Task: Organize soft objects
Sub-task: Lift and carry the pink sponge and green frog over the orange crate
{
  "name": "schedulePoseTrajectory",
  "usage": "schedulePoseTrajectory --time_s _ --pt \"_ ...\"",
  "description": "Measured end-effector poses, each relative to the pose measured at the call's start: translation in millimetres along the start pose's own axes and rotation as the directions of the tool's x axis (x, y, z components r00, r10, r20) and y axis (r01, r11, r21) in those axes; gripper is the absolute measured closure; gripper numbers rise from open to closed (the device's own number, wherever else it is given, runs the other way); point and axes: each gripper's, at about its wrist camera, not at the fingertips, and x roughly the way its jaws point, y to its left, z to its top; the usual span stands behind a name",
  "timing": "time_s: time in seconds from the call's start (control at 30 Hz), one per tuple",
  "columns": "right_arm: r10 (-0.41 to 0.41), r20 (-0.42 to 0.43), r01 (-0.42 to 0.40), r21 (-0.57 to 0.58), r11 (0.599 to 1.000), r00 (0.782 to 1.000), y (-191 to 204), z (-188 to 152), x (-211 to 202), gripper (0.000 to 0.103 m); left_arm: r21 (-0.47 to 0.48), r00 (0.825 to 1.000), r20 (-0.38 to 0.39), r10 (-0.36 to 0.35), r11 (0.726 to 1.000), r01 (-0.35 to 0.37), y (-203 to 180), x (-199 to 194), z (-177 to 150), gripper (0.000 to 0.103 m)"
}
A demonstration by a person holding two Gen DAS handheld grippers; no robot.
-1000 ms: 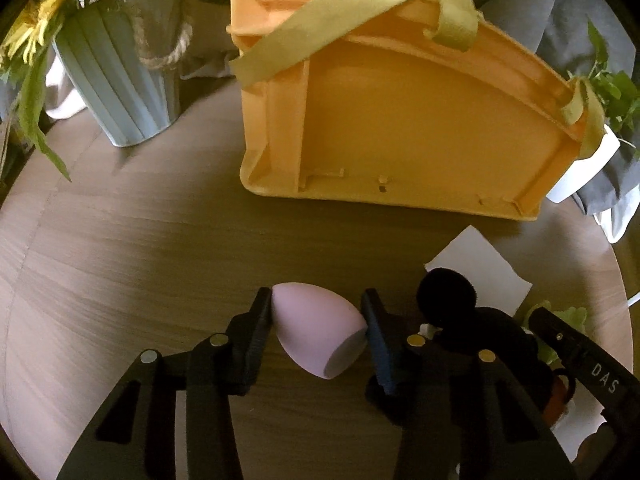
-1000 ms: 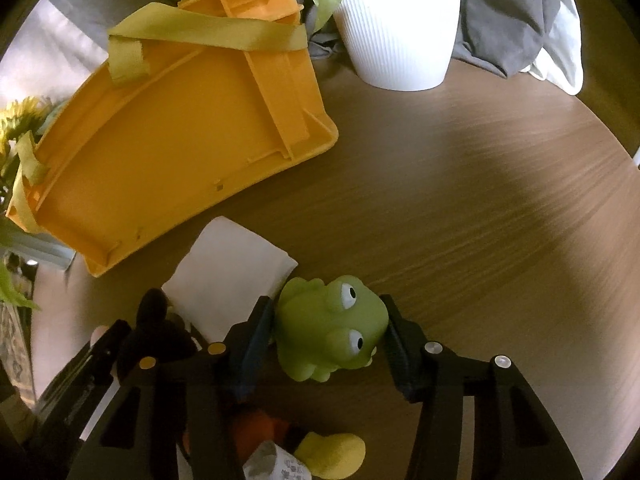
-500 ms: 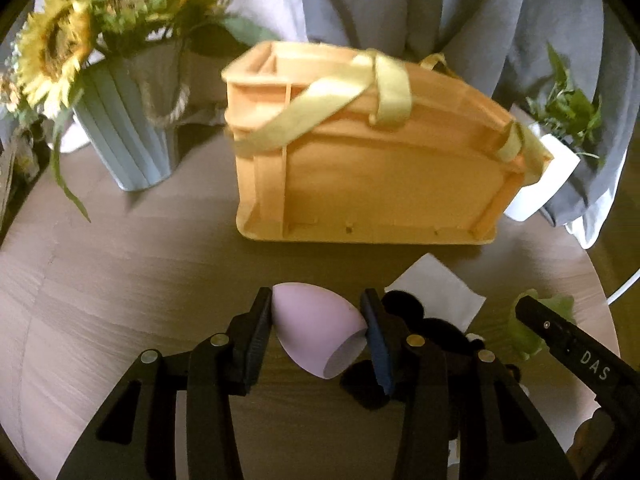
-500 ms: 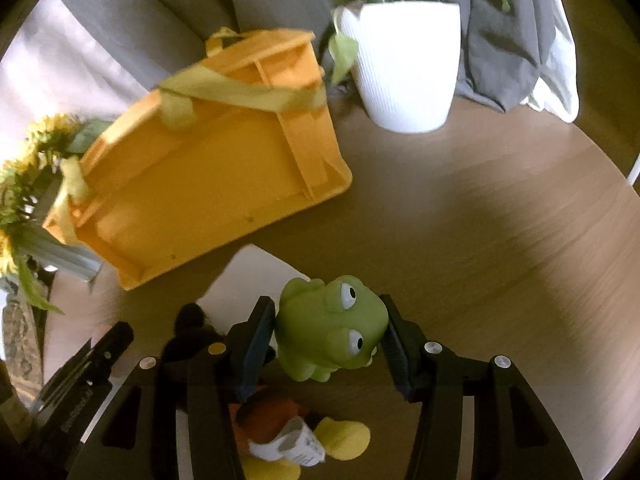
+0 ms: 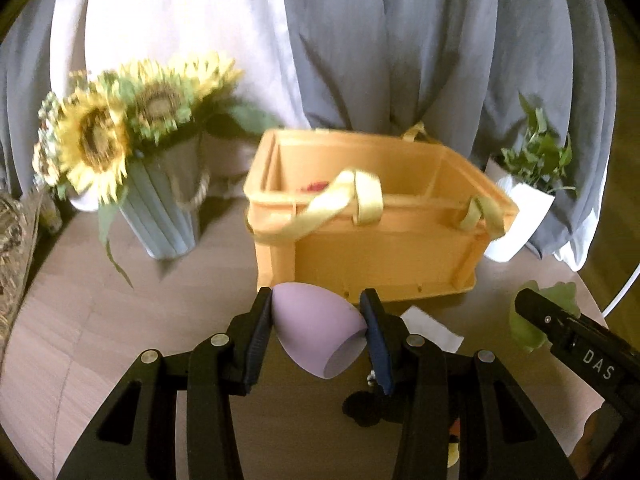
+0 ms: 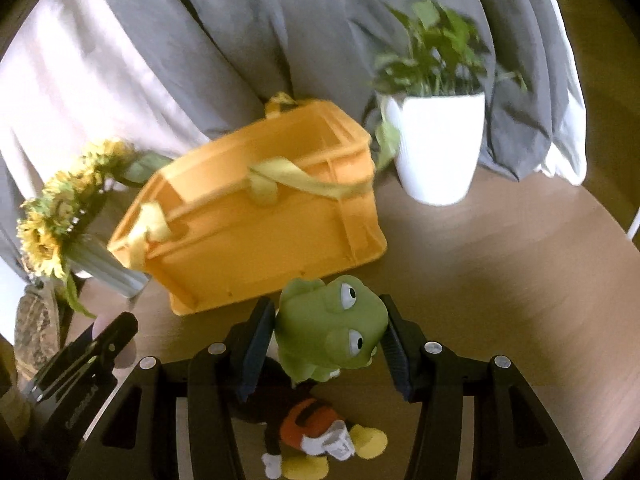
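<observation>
1. I've got both grabs done: left gripper [image 5: 318,334] pinching the pink sponge [image 5: 318,330], right gripper [image 6: 330,336] squeezing the frog [image 6: 330,330], both held above the table [image 6: 500,280].
2. Next I'd guess it's up and over the bin [image 5: 372,224] rim, then let go.
3. Watch the yellow strap [image 5: 344,196] draped across the opening.
4. A plush [image 6: 320,436] waits below; sunflowers [image 5: 100,140] and plant [image 6: 436,148] flank the bin.

A round wood-grain worktop [image 5: 120,320] stands before grey curtains [image 5: 400,48] and a paler sheer panel [image 5: 180,20], which fill the background. Soft daylight comes through the cloth, brightening the worktop's left side; its right side lies in shadow.
</observation>
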Motion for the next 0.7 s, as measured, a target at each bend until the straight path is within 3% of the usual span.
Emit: schedulePoseTrajectory --time_s 0.4,0.7 --pt "0.069 0.142 -0.062 -0.050 0.997 0.988 16 32 -29 0.050 0.013 0.992 0.122 -0.012 1.000 0.011 -1 -30 35 0.060" --pt "0.104 0.194 -0.092 -0.072 0.993 0.975 24 52 -36 0.050 0.015 0.983 0.174 -0.049 0.999 0.047 -7 -34 62 0.060"
